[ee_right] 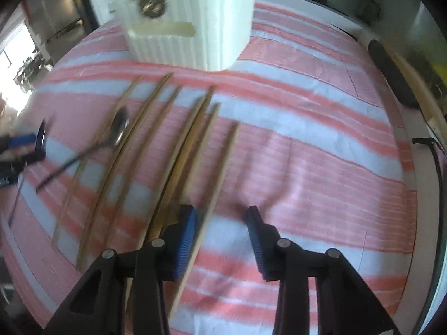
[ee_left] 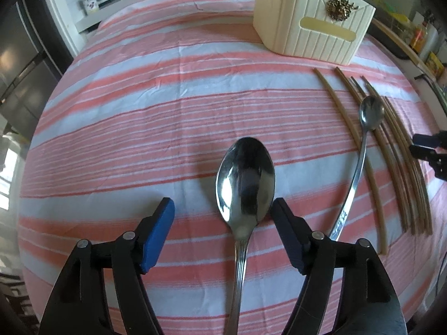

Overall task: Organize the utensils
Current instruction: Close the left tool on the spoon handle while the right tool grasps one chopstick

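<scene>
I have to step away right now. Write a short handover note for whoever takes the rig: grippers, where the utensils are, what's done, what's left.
Left gripper: open, empty, fingers either side of the big spoon on the cloth.
Right gripper: open, empty, low over the chopsticks, one stick running between its fingers.
Small spoon lies among the chopsticks.
Holder stands at the far end; its inside is not visible.
Done: nothing visibly put away.
Left: both spoons and all chopsticks.

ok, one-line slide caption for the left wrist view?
Open left gripper straddles a large shiny steel spoon on the pink-and-white striped tablecloth, cream ribbed holder beyond.
</scene>
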`<state>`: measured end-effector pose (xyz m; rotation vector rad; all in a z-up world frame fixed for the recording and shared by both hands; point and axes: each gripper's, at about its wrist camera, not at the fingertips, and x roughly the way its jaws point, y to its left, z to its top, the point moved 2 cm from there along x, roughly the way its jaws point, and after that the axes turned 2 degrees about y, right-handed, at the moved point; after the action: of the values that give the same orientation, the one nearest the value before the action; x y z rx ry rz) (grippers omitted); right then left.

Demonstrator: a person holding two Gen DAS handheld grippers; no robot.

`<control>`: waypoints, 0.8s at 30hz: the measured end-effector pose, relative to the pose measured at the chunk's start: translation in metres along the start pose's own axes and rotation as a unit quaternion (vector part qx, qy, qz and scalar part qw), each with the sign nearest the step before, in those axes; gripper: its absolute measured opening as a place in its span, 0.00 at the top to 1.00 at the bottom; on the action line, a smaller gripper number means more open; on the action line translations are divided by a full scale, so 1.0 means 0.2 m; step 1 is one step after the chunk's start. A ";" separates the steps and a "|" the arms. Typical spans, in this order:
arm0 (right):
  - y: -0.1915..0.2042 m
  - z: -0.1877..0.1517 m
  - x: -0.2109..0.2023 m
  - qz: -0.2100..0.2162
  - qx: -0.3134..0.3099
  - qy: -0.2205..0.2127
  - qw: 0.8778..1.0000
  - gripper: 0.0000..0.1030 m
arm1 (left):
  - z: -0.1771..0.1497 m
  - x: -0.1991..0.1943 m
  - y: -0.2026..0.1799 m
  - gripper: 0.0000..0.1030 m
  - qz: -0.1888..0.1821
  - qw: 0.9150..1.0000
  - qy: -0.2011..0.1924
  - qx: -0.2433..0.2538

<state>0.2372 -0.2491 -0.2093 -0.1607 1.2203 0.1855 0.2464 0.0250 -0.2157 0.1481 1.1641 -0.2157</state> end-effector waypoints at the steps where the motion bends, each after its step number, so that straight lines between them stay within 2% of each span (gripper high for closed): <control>1: 0.01 -0.01 0.00 -0.004 -0.008 0.000 1.000 0.61 | 0.00 0.00 0.00 0.27 0.000 1.000 0.000 0.002; 2: 0.02 -0.02 -0.01 -0.009 -0.017 -0.001 1.000 0.65 | 0.01 0.00 0.00 0.28 -0.002 1.000 0.003 0.004; 4: 0.02 0.00 -0.01 0.000 -0.016 0.002 1.000 0.67 | 0.03 0.01 0.00 0.31 -0.006 1.000 0.007 0.003; 6: 0.00 0.05 0.00 0.005 -0.009 0.004 1.000 0.75 | 0.07 0.02 -0.01 0.36 -0.006 1.000 0.007 0.005; 7: -0.01 0.10 0.02 0.010 -0.003 0.005 1.000 0.75 | 0.10 0.03 -0.03 0.37 -0.003 1.000 0.007 0.007; 8: -0.02 0.16 0.06 0.016 0.004 0.005 1.000 0.77 | 0.11 0.03 -0.03 0.51 -0.005 1.000 0.007 0.008; 9: -0.04 0.21 0.08 0.020 0.014 0.003 1.000 0.83 | 0.13 0.03 -0.05 0.60 -0.019 1.000 0.007 0.011; 10: -0.06 0.26 0.10 0.027 0.028 0.007 0.999 0.90 | 0.14 0.03 -0.06 0.60 -0.015 1.000 0.010 0.013; 13: -0.12 0.37 0.12 0.070 0.067 -0.003 0.995 0.94 | 0.16 0.03 -0.06 0.60 -0.015 1.000 0.009 0.014; 16: -0.20 0.40 0.03 0.096 0.109 -0.046 0.988 0.94 | 0.17 -0.02 -0.01 0.60 -0.019 1.000 -0.007 -0.008; 18: -0.22 0.38 -0.13 0.120 0.122 -0.096 0.981 0.94 | 0.19 -0.11 0.03 0.60 -0.029 0.999 -0.029 -0.024; 24: -0.15 0.26 -0.63 0.113 0.077 -0.217 0.966 0.94 | 0.20 -0.44 0.10 0.60 -0.073 0.990 -0.105 -0.051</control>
<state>0.2488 -0.2737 -0.0719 0.1523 0.8084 0.3062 0.2545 0.0438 -0.1186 -0.0492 0.9732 -0.2940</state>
